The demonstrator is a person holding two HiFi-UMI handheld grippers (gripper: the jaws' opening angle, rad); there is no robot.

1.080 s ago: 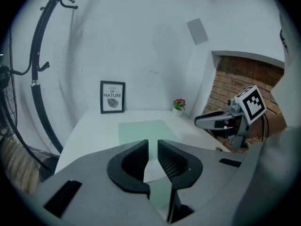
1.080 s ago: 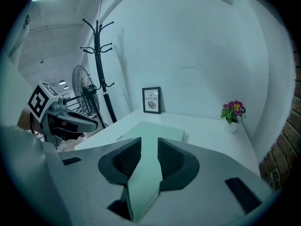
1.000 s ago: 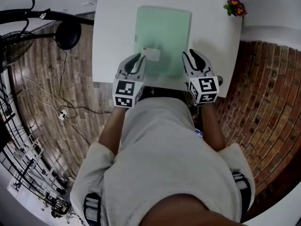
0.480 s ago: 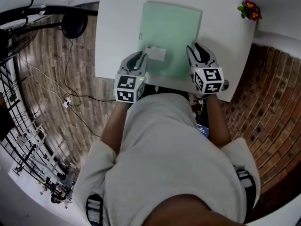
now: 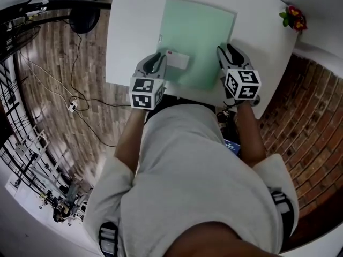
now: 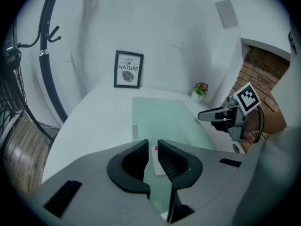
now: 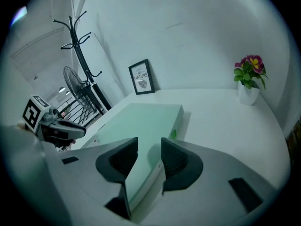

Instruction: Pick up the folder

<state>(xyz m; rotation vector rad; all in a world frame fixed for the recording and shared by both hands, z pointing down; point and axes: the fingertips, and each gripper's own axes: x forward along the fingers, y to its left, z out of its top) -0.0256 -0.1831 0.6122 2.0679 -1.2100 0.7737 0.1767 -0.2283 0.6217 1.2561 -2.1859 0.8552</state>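
Note:
A pale green folder (image 5: 199,36) lies flat on the white table (image 5: 134,31), a small white label (image 5: 178,61) near its front left corner. My left gripper (image 5: 159,60) hovers just over that corner next to the label; its jaws stand almost together with nothing between them (image 6: 153,142). My right gripper (image 5: 225,51) is at the folder's right edge near the front. Its jaws are opening (image 7: 149,142), and the folder's edge (image 7: 141,182) shows in the gap below them, untouched by the pads.
A small pot of flowers (image 5: 292,17) stands at the table's far right corner. A framed print (image 6: 128,68) leans on the wall behind the table. A coat stand (image 7: 77,36) and a fan (image 7: 75,86) stand left of the table. My body is against the table's front edge.
Both grippers have come down and forward toward the folder's front end. The right gripper's jaws have spread wider; the left jaws stay as they were.

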